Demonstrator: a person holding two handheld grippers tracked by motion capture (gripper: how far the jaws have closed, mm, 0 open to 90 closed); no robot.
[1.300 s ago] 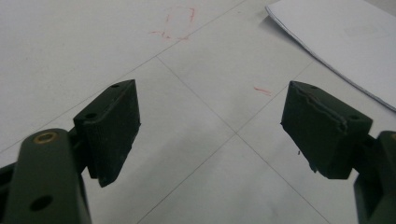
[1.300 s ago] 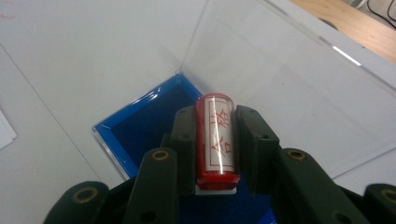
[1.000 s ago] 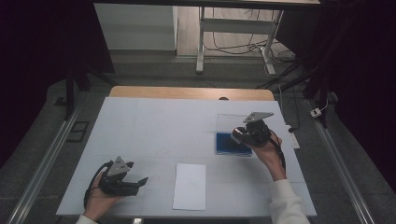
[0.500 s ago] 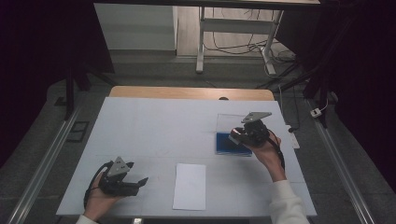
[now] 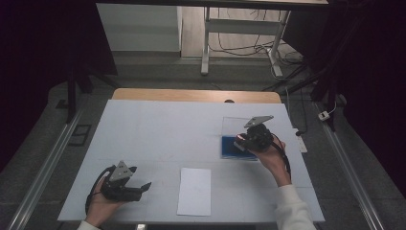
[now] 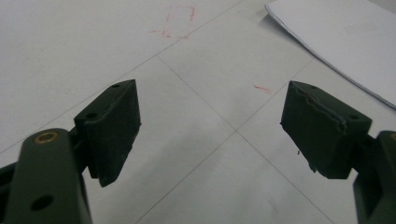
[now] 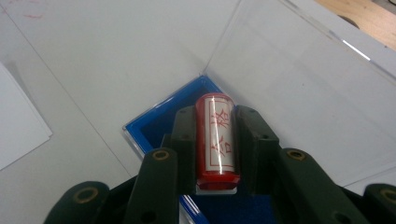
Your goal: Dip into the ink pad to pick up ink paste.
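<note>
Since the right gripper (image 7: 215, 140) is clamping a red stamp (image 7: 215, 137) over its open blue box (image 7: 161, 122), it's probably heading for the paper (image 5: 194, 190), while the left gripper (image 6: 210, 126) is idling nearby, jaws wide apart.

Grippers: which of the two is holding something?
The right gripper, shut on the red stamp over the blue ink pad; the left gripper stands open, empty.

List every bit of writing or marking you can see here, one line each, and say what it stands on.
Red characters run down the white label of the red stamp, held in the right gripper over the blue ink pad: too stylised to read for certain.
Faint red pen marks on the white table cover: scribbles, no legible words.
White paper sheet: blank.
</note>
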